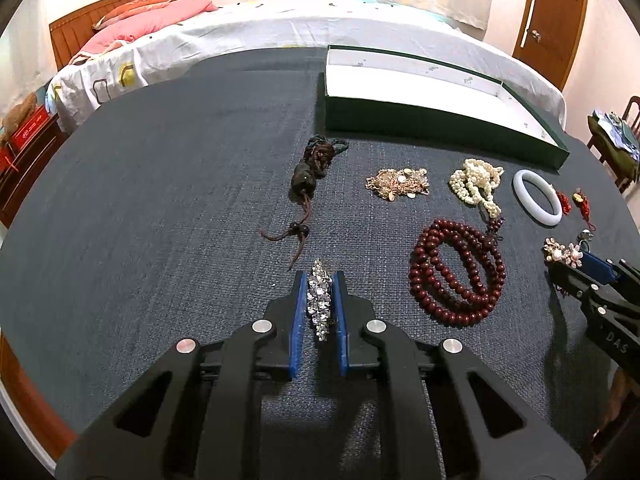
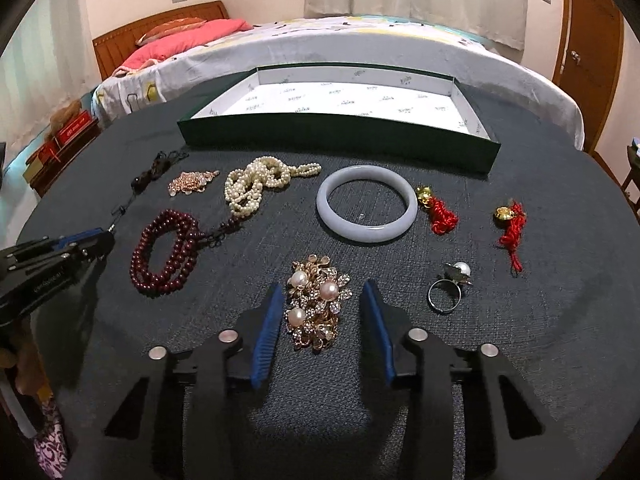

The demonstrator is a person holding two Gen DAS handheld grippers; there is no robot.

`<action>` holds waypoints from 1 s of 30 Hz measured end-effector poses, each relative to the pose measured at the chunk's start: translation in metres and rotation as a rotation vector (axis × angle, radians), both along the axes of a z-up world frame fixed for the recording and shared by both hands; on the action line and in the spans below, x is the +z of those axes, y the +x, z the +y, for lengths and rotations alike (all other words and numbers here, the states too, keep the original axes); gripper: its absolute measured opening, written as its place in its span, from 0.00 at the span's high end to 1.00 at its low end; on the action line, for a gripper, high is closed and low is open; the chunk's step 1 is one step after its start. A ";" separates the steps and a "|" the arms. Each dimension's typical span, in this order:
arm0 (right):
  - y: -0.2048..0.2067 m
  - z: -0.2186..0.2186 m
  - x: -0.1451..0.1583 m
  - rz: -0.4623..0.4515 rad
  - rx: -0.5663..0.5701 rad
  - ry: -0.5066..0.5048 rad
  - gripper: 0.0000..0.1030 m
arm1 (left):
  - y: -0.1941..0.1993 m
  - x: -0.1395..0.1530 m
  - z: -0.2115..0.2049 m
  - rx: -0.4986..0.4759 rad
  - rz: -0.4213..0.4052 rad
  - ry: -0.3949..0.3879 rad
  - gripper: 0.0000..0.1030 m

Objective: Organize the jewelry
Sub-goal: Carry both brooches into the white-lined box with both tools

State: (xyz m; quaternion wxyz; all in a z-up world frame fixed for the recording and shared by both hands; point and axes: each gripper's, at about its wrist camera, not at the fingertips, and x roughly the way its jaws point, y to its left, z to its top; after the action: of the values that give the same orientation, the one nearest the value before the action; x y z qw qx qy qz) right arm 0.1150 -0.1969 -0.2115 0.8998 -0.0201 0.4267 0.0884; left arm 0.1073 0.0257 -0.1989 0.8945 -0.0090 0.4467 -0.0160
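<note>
My left gripper (image 1: 319,276) is shut on a silver rhinestone piece (image 1: 319,304) on the dark blue cloth (image 1: 160,220). My right gripper (image 2: 322,294) is open, its jaws on either side of a gold brooch with pearls (image 2: 316,302), not touching it. A green box with a white inside (image 2: 340,104) lies open at the back; it also shows in the left wrist view (image 1: 400,116). Between box and grippers lie a dark cord pendant (image 1: 306,178), a gold chain pile (image 1: 398,183), a pearl necklace (image 2: 256,184), dark red beads (image 2: 166,252) and a pale jade bangle (image 2: 366,204).
Two red tassel charms (image 2: 440,212) (image 2: 510,224) and a pearl ring (image 2: 450,286) lie at the right of the cloth. A bed (image 2: 360,44) stands behind the table, a wooden door (image 2: 592,40) at the right, and a low cabinet (image 2: 60,148) at the left.
</note>
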 end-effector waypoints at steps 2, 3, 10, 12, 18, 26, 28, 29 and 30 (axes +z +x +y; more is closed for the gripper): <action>-0.001 0.001 0.000 -0.001 0.012 -0.002 0.69 | 0.000 0.000 0.000 0.000 0.000 0.000 0.87; -0.001 0.002 0.000 -0.001 0.019 -0.005 0.74 | 0.000 0.000 0.000 0.001 0.000 -0.001 0.87; -0.005 0.002 0.000 -0.003 0.021 0.003 0.77 | 0.000 0.000 0.000 0.001 -0.001 -0.001 0.87; -0.006 0.000 0.001 -0.002 0.015 0.008 0.77 | 0.000 0.000 0.000 0.001 -0.001 -0.001 0.87; -0.008 -0.005 0.006 -0.015 0.002 0.024 0.77 | 0.000 0.000 0.000 0.000 -0.003 -0.001 0.87; -0.011 -0.013 0.023 -0.044 -0.011 0.063 0.77 | -0.006 0.021 -0.001 -0.011 -0.050 -0.009 0.87; -0.011 -0.016 0.032 -0.063 -0.015 0.072 0.77 | -0.006 0.029 -0.002 -0.014 -0.070 -0.010 0.87; -0.010 -0.016 0.035 -0.070 -0.016 0.074 0.77 | -0.005 0.033 -0.004 -0.016 -0.076 -0.011 0.87; -0.010 -0.017 0.038 -0.077 -0.016 0.075 0.77 | -0.004 0.037 -0.004 -0.019 -0.083 -0.014 0.87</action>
State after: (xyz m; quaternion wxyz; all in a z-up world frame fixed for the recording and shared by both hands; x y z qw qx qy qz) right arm 0.1053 -0.2134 -0.1730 0.9163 0.0136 0.3884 0.0963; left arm 0.1034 0.0213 -0.1617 0.9120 -0.0104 0.4090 -0.0279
